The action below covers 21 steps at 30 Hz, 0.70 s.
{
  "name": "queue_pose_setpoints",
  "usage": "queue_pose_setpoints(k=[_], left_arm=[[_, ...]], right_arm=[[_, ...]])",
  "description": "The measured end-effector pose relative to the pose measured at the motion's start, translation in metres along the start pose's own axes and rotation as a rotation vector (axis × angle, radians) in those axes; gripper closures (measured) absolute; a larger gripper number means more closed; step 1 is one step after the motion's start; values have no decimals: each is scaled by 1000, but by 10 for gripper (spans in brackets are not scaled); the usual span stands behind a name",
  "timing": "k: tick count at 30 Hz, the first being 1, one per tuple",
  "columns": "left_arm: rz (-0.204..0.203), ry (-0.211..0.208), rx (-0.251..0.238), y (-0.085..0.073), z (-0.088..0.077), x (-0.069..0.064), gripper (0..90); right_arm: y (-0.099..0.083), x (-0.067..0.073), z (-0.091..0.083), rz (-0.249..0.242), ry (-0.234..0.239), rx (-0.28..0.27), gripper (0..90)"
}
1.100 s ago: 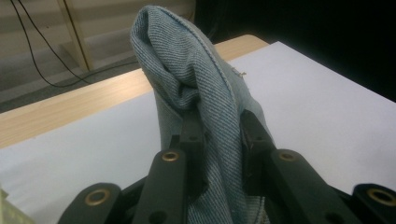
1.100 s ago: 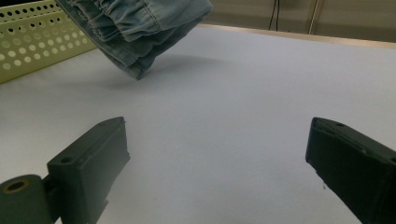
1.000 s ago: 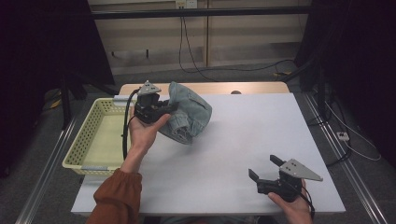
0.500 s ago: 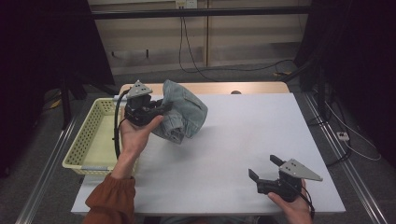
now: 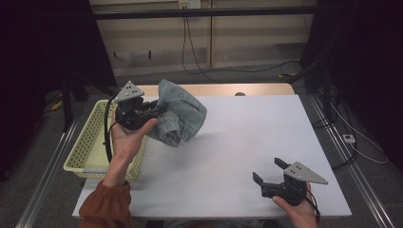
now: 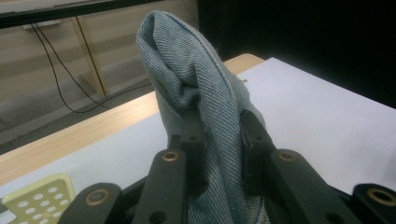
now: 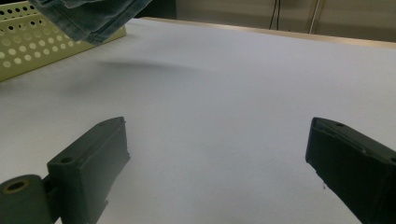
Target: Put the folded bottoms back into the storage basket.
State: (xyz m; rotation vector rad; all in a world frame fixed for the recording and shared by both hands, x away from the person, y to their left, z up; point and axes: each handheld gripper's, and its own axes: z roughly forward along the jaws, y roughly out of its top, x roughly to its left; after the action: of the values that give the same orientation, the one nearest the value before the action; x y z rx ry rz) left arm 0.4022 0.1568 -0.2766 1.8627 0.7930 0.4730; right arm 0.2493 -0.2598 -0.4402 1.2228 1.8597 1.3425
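Note:
A bundle of light blue denim cloth (image 5: 180, 116) hangs above the white table (image 5: 237, 142), near its far left. My left gripper (image 5: 159, 110) is shut on a fold of it, held up in a hand with an orange sleeve. In the left gripper view both black jaws press on the denim cloth (image 6: 205, 107), which rises between them. My right gripper (image 5: 268, 172) rests low near the table's front right, jaws wide apart with nothing between them. The hem of the denim cloth (image 7: 88, 16) hangs at the top left of the right gripper view, casting a shadow on the table.
A pale yellow perforated basket (image 5: 88, 145) stands at the table's left edge, beside the left hand. A wooden strip (image 5: 223, 89) borders the table's far edge. Dark curtains and cables lie beyond. The basket's wall (image 7: 28, 46) also lies left of the right gripper.
The left hand has lifted the denim cloth and carried it left, toward the basket. The cloth now hangs off the table. The right gripper has stayed where it was.

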Motion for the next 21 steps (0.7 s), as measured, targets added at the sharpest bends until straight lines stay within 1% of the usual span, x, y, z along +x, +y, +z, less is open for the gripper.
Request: queue_pose_setpoints(k=[2,3,4,7,8,14,21], left_arm=[[6,2,1,1,-3,1,753],[1,3,-3,1,-3,1,754],[11,3,-1,2,-5,2,753],[16,9,-3,3,-9,1,753],[23,11,-1,4,-11,1,753],[19,5,-21,6,-19,1,753],[10,17,-36,7,-29,7,753]], right_arm=[[0,0,0,1,1,0,59],[0,0,0,1,1,-1,59],[0,0,0,1,1,0,59],[0,0,0,-1,3,0,59],[0,0,0,-2,3,0,59],[0,0,0,-2,4,0,59],[0,0,0,-4,5,-1,59]])
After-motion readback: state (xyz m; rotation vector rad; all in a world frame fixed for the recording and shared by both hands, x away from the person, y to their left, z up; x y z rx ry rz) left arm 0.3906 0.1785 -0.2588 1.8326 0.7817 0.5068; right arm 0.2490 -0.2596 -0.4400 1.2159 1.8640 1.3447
